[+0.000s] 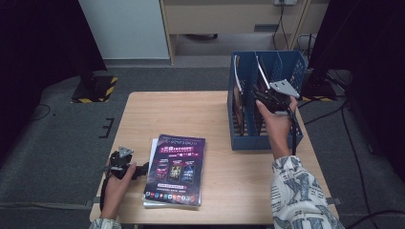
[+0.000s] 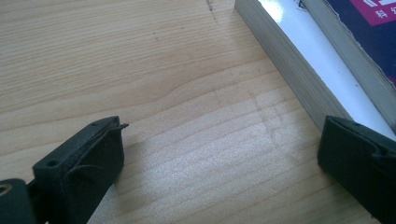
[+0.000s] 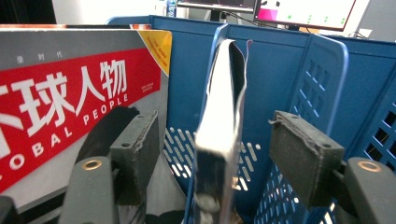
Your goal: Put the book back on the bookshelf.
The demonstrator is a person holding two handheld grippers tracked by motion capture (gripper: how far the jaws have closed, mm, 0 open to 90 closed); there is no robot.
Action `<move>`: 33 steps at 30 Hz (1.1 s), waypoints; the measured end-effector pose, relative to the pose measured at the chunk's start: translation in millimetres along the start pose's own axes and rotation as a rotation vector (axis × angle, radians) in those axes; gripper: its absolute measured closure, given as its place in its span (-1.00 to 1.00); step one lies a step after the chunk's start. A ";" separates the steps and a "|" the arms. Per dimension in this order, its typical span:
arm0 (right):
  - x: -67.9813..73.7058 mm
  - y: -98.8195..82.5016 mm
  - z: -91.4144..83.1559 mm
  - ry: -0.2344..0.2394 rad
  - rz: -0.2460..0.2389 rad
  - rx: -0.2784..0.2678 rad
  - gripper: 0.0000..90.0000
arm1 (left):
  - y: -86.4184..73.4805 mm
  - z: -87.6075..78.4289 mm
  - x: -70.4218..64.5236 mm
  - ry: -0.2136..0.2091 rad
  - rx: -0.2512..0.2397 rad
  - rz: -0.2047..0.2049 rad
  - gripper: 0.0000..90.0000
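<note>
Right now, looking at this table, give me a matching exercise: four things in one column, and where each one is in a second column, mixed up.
Things
1. purple magazine
2. blue file rack
3. left gripper
4. glossy magazine

Places
A. standing upright inside the rack, between open jaws
B. on the table's right side
C. low over bare wood beside the stack
D. lying flat on top of the stack

Pairs: 1-D, 2-B, 3-C, 4-A

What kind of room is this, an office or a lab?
Probably an office-like test room: a wooden table on grey carpet, a blue file rack holding magazines, and computer monitors behind it.
</note>
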State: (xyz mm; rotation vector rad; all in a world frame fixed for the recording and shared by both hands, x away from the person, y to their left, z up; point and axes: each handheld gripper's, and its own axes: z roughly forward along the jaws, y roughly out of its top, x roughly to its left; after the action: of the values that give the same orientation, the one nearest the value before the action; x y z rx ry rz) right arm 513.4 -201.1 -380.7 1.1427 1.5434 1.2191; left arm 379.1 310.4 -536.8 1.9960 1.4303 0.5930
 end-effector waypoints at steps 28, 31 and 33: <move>-2.2 -23.5 -33.5 0.075 0.047 0.046 -0.36 | -0.2 -0.3 -0.5 0.003 0.000 -0.003 -1.00; -1.5 -26.5 -37.9 0.075 0.053 0.048 -0.35 | -0.1 0.0 -0.1 -0.001 0.000 -0.001 -1.00; -1.7 -28.0 -42.1 0.082 0.051 0.052 -0.33 | 0.2 0.2 0.1 -0.002 0.000 0.000 -1.00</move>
State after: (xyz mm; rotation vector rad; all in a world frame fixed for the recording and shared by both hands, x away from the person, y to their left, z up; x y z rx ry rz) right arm 469.1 -215.0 -400.7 1.1853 1.6242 1.2806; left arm 379.4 310.4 -536.8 1.9961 1.4287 0.5907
